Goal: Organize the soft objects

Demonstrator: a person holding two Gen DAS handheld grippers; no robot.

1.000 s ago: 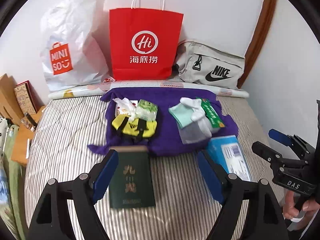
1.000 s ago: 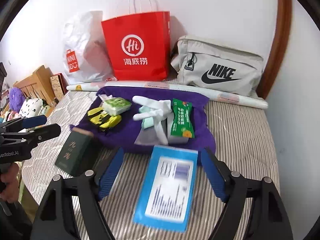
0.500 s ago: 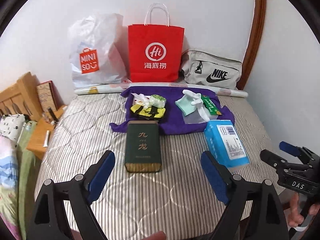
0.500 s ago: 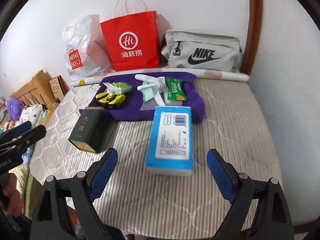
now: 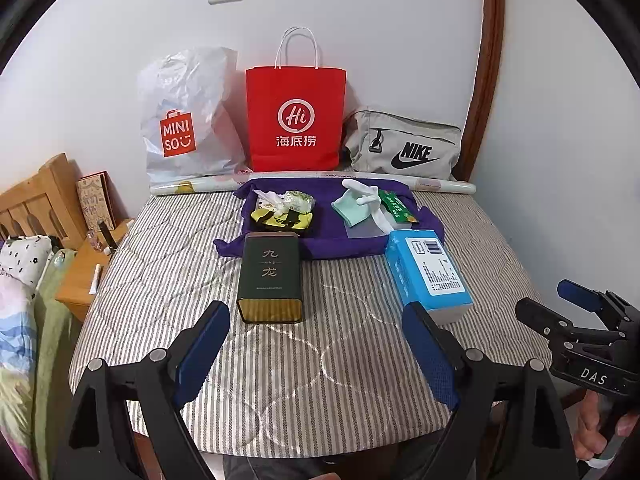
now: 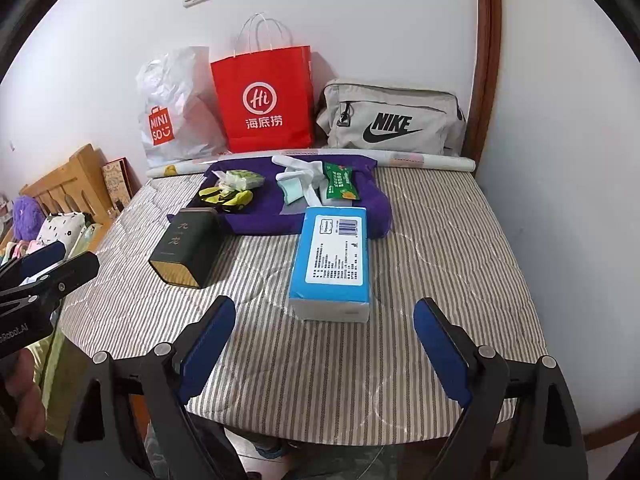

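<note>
1. The soft things lie in two small heaps on a purple cloth (image 5: pixel 328 240), which is spread rumpled across the far middle of the striped mattress (image 5: pixel 320 360), its back edge just short of the far edge.
2. Left heap: a yellow-and-black fabric piece (image 5: pixel 282 221) lies flat and limp, with a green-and-white tissue pack (image 5: pixel 299 201) and a crumpled white wrapper (image 5: pixel 267 200) resting on its far side.
3. Right heap: a folded mint-green cloth (image 5: pixel 350 209) with a white sock (image 5: pixel 366 194) draped over it, and a green snack packet (image 6: pixel 339 184) touching their right side.
4. A blue tissue pack (image 6: pixel 334 256) lies lengthwise on the mattress, barcode label up; its far end meets the near right edge of the purple cloth.
5. A dark green tin (image 5: pixel 270 276) with gold characters lies on its side at the cloth's near left edge, gold base toward the cameras.
6. Along the far edge, against the wall: a white MINISO bag (image 5: pixel 182 120), an upright red paper bag (image 5: pixel 295 118), a grey Nike bag (image 5: pixel 404 146), and a rolled sheet (image 6: pixel 420 160) in front of them.
7. The left tool (image 5: pixel 316 354) hangs over the near edge, blue pads wide apart, holding nothing.
8. The right tool (image 6: pixel 326 354) is likewise spread open and empty over the near edge, facing the blue tissue pack.
</note>
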